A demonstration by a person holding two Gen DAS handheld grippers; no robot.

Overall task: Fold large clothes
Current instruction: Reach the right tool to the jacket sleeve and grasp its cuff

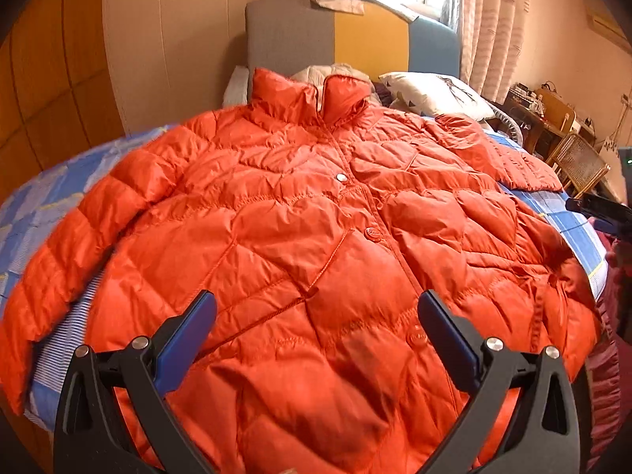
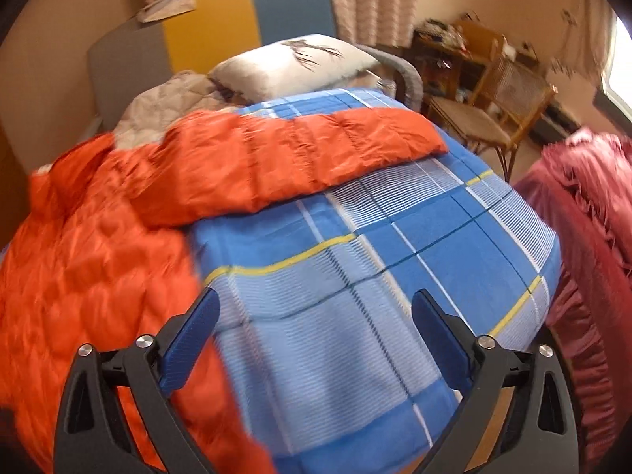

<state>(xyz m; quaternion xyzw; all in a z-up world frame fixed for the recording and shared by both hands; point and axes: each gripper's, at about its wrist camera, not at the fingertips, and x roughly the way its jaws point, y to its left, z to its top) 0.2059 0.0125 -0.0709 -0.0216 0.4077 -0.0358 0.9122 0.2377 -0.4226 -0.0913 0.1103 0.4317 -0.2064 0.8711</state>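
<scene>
Puffy orange jacket (image 1: pixel 300 213) looks light, slippery (compressible too); pinch its sleeve cuff (image 2: pixel 414 138), upper right; both grippers spread, empty.

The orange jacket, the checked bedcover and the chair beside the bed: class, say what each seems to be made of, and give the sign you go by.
Orange jacket: likely thin nylon or polyester shell with padded filling; it shines, crinkles and puffs between stitched lines.
Checked bedcover: probably woven cotton or a blend; matt, with printed blue checks.
Chair: apparently rattan or cane; tan rods and an open-weave back.
</scene>
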